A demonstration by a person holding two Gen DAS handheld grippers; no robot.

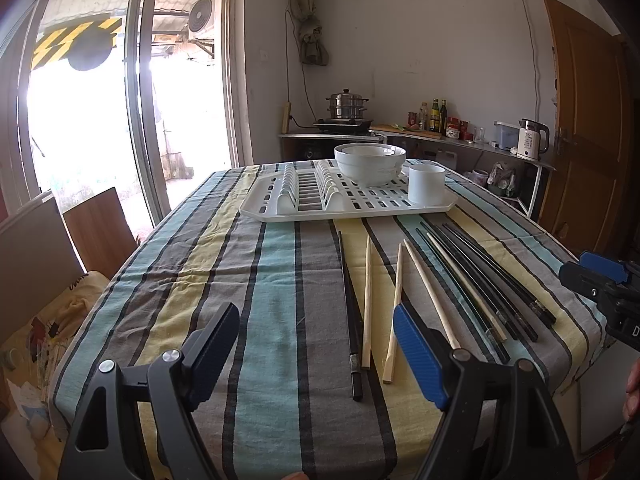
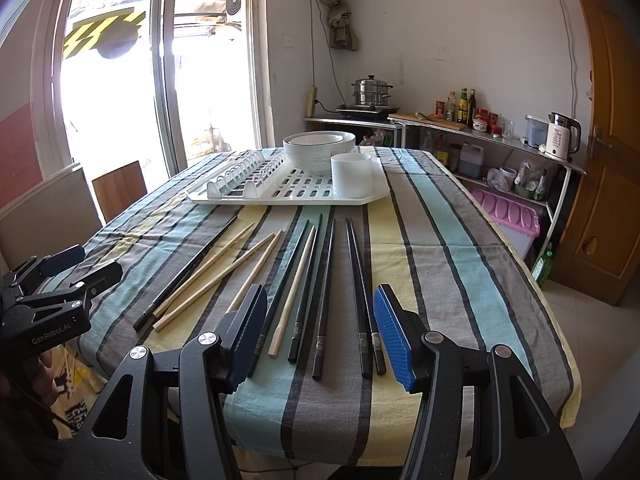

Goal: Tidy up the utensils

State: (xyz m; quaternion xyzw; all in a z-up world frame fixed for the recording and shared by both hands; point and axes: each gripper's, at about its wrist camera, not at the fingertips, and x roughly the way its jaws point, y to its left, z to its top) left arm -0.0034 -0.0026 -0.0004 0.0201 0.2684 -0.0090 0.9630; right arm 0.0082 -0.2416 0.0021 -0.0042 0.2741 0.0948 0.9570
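Several chopsticks lie loose on the striped tablecloth [image 1: 276, 280], their tips pointing toward the rack. One black chopstick [image 1: 350, 312] and three wooden chopsticks [image 1: 367, 300] lie left of a bunch of black chopsticks [image 1: 492, 280]. My left gripper [image 1: 318, 356] hangs open over the near table edge, holding nothing. My right gripper [image 2: 320, 336] is open above the handle ends of the black chopsticks [image 2: 326, 288] and one wooden chopstick [image 2: 294, 284], without touching them. A white drying rack [image 2: 288, 196] behind them carries stacked white bowls [image 2: 320, 152] and a white cup [image 2: 351, 174].
A wooden chair [image 1: 100, 232] stands at the table's left side by a glass sliding door. Behind the table a steel counter [image 2: 480, 136] holds a steamer pot, bottles and a kettle. A pink box [image 2: 508, 212] and a wooden door [image 2: 612, 160] are on the right.
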